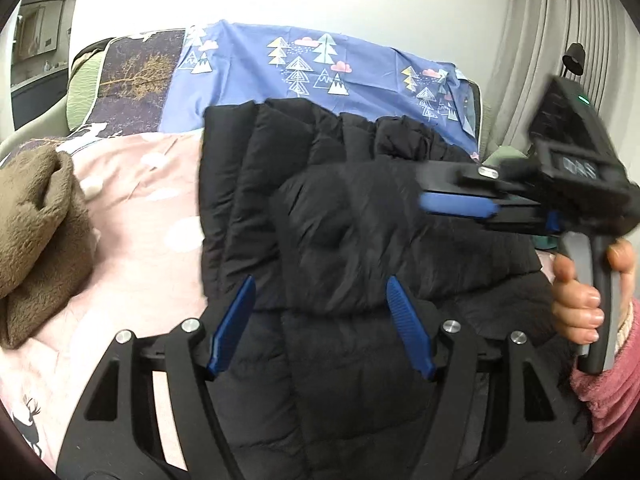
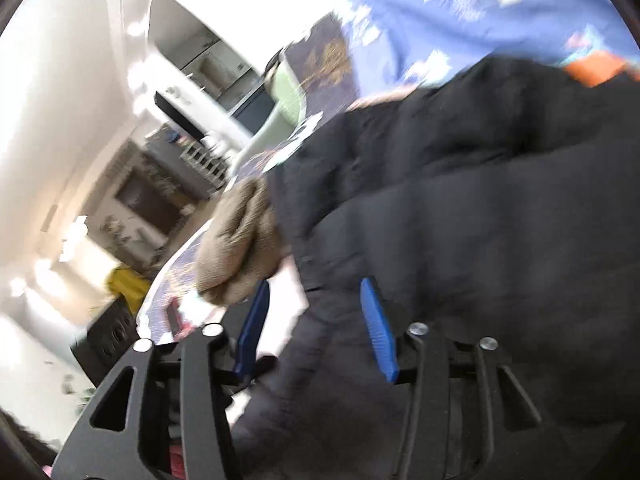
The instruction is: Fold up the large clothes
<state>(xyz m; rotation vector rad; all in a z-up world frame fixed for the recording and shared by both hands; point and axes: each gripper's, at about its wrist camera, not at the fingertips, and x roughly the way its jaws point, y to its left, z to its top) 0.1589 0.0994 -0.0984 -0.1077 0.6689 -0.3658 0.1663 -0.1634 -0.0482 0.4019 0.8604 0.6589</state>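
Note:
A black quilted puffer jacket (image 1: pixel 328 216) lies bunched and partly folded on a bed with a pink sheet (image 1: pixel 140 216). My left gripper (image 1: pixel 320 280) hovers over the jacket's near part, blue pads (image 1: pixel 236 320) spread wide with only fabric below them. My right gripper (image 1: pixel 424 200) reaches in from the right over the jacket's upper fold, held by a hand (image 1: pixel 580 304) in a pink sleeve. The right wrist view is tilted and blurred; there the right gripper (image 2: pixel 314 286) stands open above the jacket's (image 2: pixel 460 208) left edge, with nothing pinched.
A brown fleece bundle (image 1: pixel 36 240) (image 2: pixel 240 240) lies left of the jacket. A blue tree-print cloth (image 1: pixel 304 64) covers the far end of the bed, next to a dark tree-print pillow (image 1: pixel 136 76). Grey curtains (image 1: pixel 560 40) hang on the right. Shelves and furniture (image 2: pixel 160 184) stand beyond the bed.

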